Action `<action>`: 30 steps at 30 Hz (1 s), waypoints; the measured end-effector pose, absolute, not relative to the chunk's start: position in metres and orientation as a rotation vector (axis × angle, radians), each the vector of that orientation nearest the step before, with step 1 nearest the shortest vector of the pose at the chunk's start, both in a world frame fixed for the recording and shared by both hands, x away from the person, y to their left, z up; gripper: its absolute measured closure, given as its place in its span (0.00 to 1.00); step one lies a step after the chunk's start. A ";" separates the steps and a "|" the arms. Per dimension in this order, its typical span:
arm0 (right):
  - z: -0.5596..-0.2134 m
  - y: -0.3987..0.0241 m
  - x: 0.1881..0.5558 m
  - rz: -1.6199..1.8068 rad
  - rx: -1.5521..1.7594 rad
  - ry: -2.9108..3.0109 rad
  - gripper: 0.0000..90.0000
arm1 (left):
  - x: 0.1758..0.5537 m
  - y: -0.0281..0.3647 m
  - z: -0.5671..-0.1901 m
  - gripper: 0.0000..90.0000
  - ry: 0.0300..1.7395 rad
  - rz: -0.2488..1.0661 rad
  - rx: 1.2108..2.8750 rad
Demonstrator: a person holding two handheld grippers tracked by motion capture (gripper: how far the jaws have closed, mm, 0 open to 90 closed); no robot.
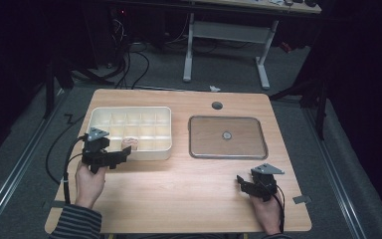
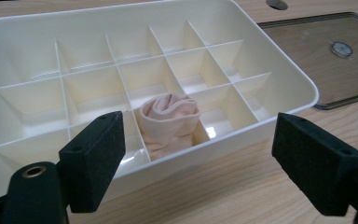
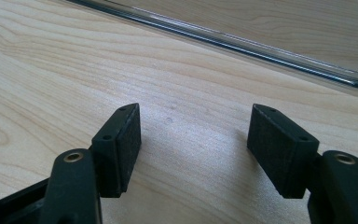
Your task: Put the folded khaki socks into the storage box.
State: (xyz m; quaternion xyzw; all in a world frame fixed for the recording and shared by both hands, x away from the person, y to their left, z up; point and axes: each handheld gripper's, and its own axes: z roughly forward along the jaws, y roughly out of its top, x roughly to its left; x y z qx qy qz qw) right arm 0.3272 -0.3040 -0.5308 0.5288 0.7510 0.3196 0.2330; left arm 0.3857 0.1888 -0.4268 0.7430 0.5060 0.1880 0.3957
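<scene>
The rolled pink cloth (image 2: 169,120) sits upright in a front-row compartment of the divided tray (image 2: 279,74), wedged between dividers so it stays rolled. The left hand-held gripper (image 2: 198,163), jaws fully apart and empty, stands just outside the tray wall at 6 o'clock of the cloth. The right hand-held gripper (image 3: 193,149) is open, empty, low over bare desk (image 3: 51,74). The clear lid (image 1: 227,137) lies at 3 o'clock of the tray, obstructing nothing.

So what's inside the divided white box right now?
The divided white box holds one rolled pink cloth in a front-row compartment. The other visible compartments look empty; the left hand-held gripper hides the near-left corner.
</scene>
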 end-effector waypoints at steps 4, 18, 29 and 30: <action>-0.531 -0.304 0.327 0.878 1.450 2.064 0.39 | 0.381 0.186 -0.427 0.20 1.275 0.465 1.881; -0.531 -0.304 0.327 0.876 1.449 2.064 0.38 | 0.363 0.179 -0.430 0.20 1.234 0.461 1.884; -0.531 -0.303 0.327 0.877 1.451 2.064 0.39 | 0.355 0.171 -0.433 0.20 1.192 0.485 1.917; -0.531 -0.303 0.327 0.877 1.451 2.064 0.38 | 0.354 0.170 -0.433 0.20 1.190 0.483 1.916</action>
